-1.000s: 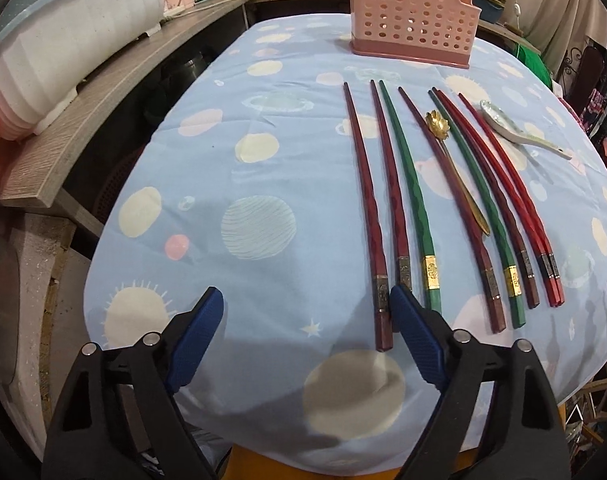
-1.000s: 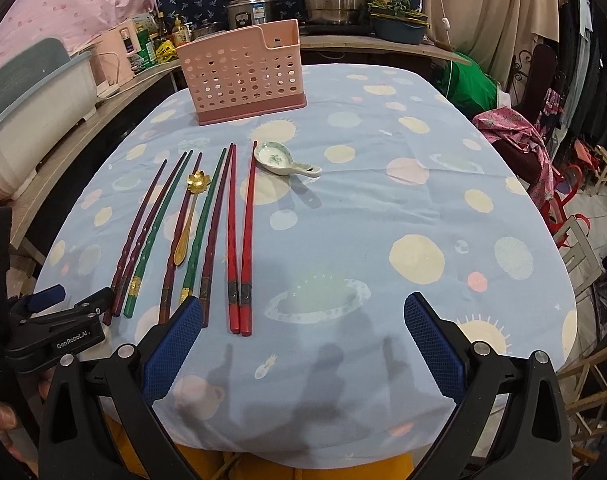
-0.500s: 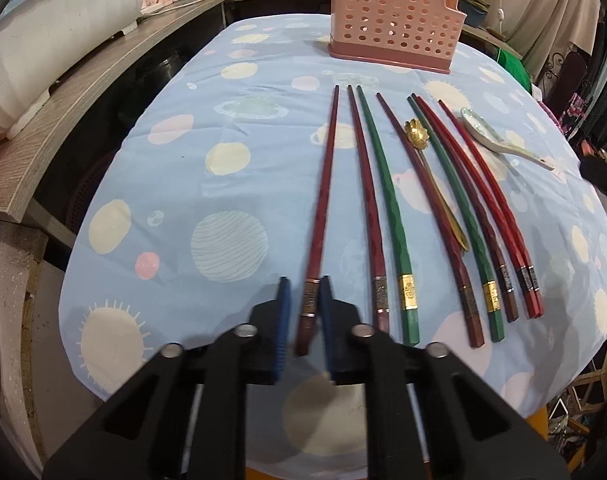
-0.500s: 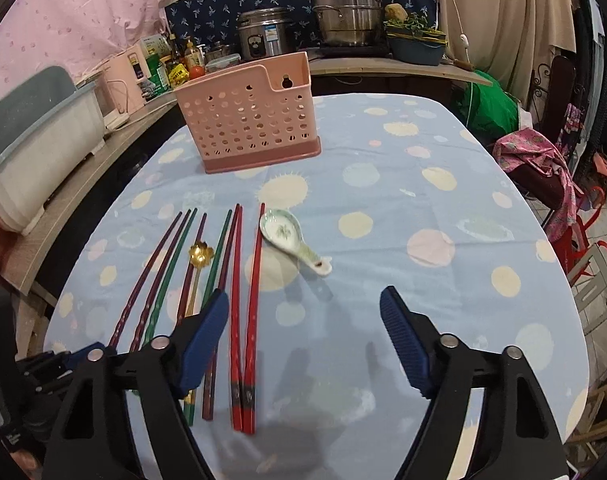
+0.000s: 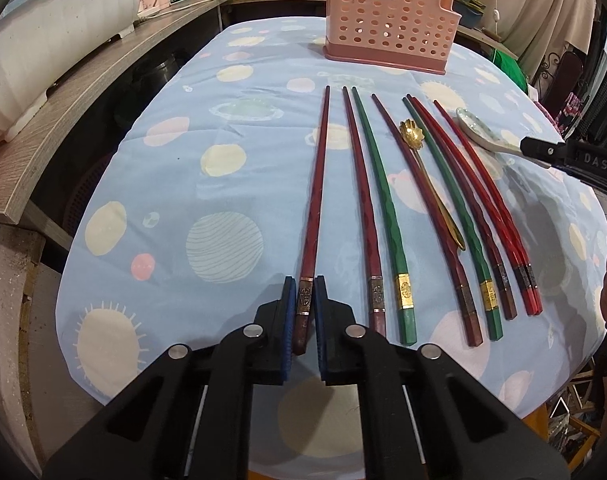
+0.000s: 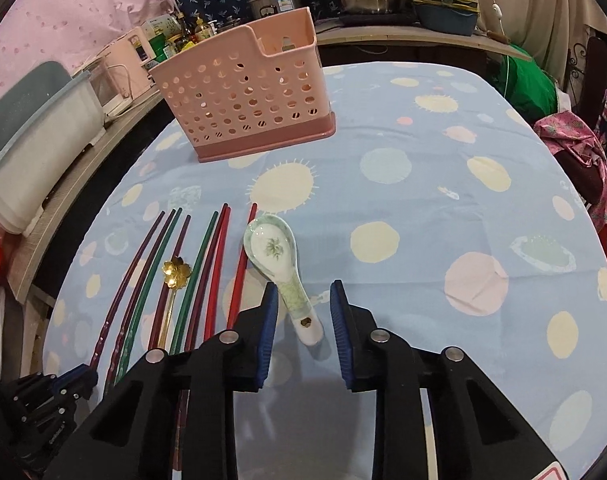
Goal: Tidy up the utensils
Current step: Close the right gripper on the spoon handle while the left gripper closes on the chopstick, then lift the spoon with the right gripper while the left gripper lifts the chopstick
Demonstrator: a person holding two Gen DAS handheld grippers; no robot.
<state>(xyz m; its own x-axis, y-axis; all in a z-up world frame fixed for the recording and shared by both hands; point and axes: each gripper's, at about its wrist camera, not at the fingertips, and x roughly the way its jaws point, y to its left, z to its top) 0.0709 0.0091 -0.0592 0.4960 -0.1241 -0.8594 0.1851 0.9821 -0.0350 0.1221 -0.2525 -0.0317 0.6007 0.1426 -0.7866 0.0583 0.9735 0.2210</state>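
Note:
My left gripper (image 5: 303,300) is shut on the banded end of the leftmost dark red chopstick (image 5: 317,184), which lies along the table. Beside it lie several more chopsticks, dark red, green (image 5: 379,200) and bright red (image 5: 483,208), and a gold flower spoon (image 5: 413,134). My right gripper (image 6: 303,304) is open, its jaws on either side of the handle of a white ceramic spoon (image 6: 277,256) without touching it. The pink perforated utensil basket (image 6: 243,92) stands at the far side of the table; it also shows in the left wrist view (image 5: 387,12).
The table has a blue cloth (image 6: 443,208) with pastel planets. A wooden counter (image 5: 63,112) with a white tub (image 5: 43,32) runs along the left. Pots and bottles stand behind the basket. A chair with pink cloth (image 6: 575,148) is at the right.
My left gripper has closed on the leftmost chopstick's end. My right gripper has moved forward and left, narrowed, and now straddles the ceramic spoon's handle.

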